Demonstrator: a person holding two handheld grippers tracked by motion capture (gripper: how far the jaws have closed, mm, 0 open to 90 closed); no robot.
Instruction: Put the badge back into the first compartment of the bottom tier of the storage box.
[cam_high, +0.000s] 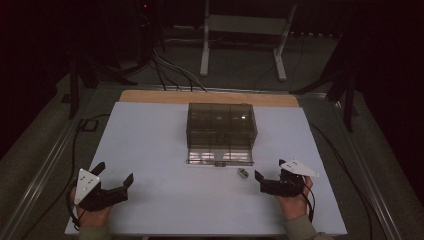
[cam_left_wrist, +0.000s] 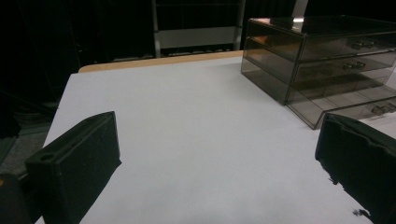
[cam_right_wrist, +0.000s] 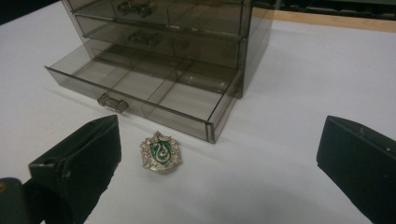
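Observation:
A smoky see-through drawer box (cam_high: 221, 122) stands at the middle of the white table top (cam_high: 150, 140). Its bottom drawer (cam_right_wrist: 140, 88) is pulled out, and its divided compartments look bare. A small silver and green crest badge (cam_right_wrist: 161, 152) lies flat on the table just in front of the drawer's right corner, also seen as a speck, the badge (cam_high: 243, 173). My right gripper (cam_right_wrist: 222, 142) is open, with the badge near its left jaw and apart from it. My left gripper (cam_high: 116, 173) rests open at the near left, far from the box (cam_left_wrist: 322, 60), nothing between its jaws.
The far table edge is a wooden strip (cam_high: 210, 97). Beyond it a grey metal stand (cam_high: 245, 30) and cables (cam_high: 172, 75) are on the floor. Dark stand legs (cam_high: 345, 90) flank the table. Bare white surface lies left of the box.

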